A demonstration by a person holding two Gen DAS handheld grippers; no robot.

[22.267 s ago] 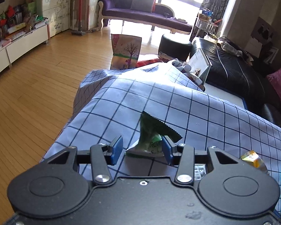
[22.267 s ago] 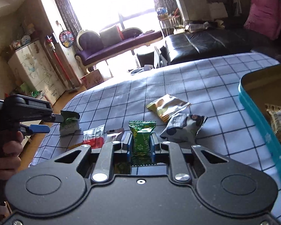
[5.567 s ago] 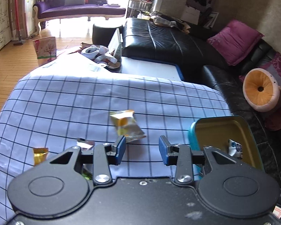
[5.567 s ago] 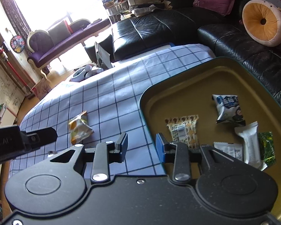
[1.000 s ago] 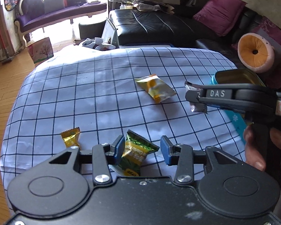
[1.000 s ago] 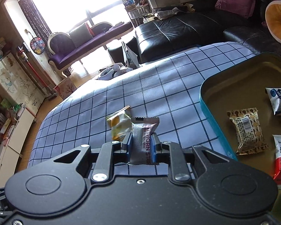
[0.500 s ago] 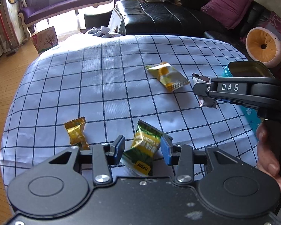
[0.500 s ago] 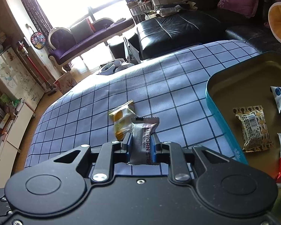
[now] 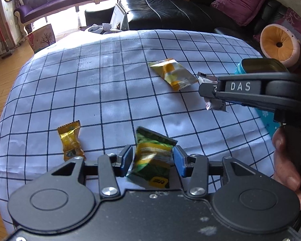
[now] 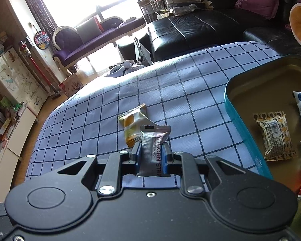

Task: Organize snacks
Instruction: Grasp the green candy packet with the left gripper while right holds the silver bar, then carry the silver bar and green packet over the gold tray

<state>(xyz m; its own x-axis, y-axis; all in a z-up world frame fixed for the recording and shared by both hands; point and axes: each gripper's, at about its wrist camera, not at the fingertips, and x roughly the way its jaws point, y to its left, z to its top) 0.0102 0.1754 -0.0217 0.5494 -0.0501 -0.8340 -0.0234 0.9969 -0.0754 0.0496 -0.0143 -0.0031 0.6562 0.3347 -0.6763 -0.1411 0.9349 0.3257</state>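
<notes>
— Snacks, where are they? The silver foil-wrapped bar (image 10: pixel 151 150)?
— Pinched upright in the right tongs (image 10: pixel 151 156), over the checked blue tablecloth on the table (image 10: pixel 102 120), left of the teal tin tray (image 10: pixel 248 138).
— And the left tongs (image 9: pixel 153 160)?
— Parted around a green-and-yellow snack packet (image 9: pixel 151 158); whether they grip it, I cannot tell. A gold-wrapped candy (image 9: pixel 70 140) lies beside them, a yellow-and-white pouch (image 9: pixel 173 74) farther off.

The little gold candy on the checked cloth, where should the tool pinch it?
Pinch the gold candy across its plump middle, coming straight down from above. It lies flat on the cloth, its crimped ends pointing away and toward the camera, so the fingers probably fit best at its left and right sides.
</notes>
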